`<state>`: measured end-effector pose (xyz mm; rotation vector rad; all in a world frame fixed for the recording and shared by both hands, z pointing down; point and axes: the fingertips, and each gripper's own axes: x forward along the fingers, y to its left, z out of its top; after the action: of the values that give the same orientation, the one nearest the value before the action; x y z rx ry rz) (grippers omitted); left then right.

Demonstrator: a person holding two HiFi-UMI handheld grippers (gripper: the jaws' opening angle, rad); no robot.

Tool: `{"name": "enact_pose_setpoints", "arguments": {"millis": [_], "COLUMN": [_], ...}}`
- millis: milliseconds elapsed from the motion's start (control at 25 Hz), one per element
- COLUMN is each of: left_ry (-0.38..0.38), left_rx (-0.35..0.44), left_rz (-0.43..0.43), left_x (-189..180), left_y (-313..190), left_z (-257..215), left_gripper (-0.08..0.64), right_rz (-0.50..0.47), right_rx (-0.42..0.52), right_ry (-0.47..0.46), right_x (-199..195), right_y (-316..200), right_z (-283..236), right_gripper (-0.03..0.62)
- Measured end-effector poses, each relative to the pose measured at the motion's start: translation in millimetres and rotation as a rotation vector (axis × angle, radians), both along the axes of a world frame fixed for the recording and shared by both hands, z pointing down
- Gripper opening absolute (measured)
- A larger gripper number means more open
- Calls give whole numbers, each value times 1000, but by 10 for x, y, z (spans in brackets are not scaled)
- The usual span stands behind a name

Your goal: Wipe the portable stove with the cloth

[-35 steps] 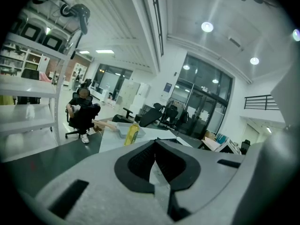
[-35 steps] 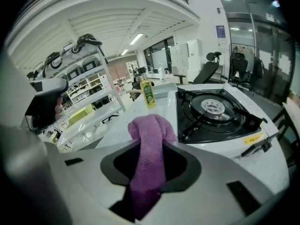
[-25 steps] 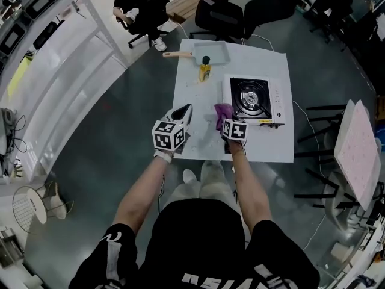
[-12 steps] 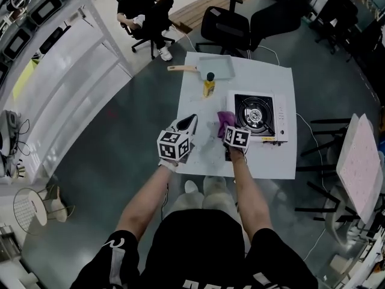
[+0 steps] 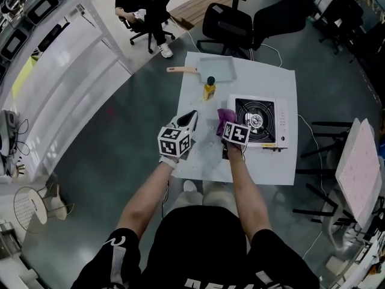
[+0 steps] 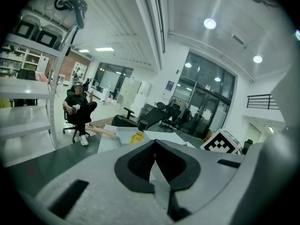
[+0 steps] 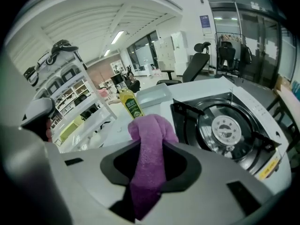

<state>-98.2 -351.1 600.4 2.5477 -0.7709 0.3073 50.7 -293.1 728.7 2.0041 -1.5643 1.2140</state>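
**Left gripper** [image 5: 191, 115]: jaws together, nothing between them. It hovers over the near left part of the table [image 5: 258, 161], well apart from the stove and bracing nothing.

**Right gripper** [image 5: 227, 125]: jaws clamped on the purple cloth [image 7: 151, 125]. The cloth is bunched into a roll that sticks out past the jaw tips.

**Portable stove** [image 7: 229, 125]: it sits just ahead and to the right of the right gripper. No cloth contact is visible yet.

**Likely faults**
- Snagging: the loose roll can catch on the burner's pan-support prongs and pull free of the narrow pinch.
- Sliding: the unbraced stove may shift toward the table edge under wiping pressure.
- Tipping: a wide leftward stroke can hit the yellow bottle [image 7: 130, 104], ahead and to the left of the right gripper.
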Motion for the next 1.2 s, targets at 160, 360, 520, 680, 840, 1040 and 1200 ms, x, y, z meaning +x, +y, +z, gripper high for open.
{"name": "enact_pose_setpoints", "arguments": {"millis": [160,360,520,680,840,1040,1200], "left_ry": [4,1,-2,-5,5,23,43], "left_rx": [0,-7,-14,-24,-27,-16,-6], "left_rz": [-9,-31,-54,-77,-90,-91,-74], "left_x": [73,119,118,109,144,157,132], "left_y": [-162,-351,-496,-617,-698,-712,-626], "left_z": [-1,45,52,62,9,-97,-189], "left_gripper": [6,6,6,6,6,5,6], "right_rz": [-5,-5,-13,-16,-22,-21,-10], "right_rx": [-10,-15,-23,-26,-27,9,55], "right_ry": [8,16,36,31,22,19,30], "right_x": [62,174,298,381,392,399,415], "right_y": [-210,-489,-697,-846,-920,-928,-855], "right_z": [17,67,116,125,92,-67,-313], "right_gripper": [110,110,110,110,110,110,110]}}
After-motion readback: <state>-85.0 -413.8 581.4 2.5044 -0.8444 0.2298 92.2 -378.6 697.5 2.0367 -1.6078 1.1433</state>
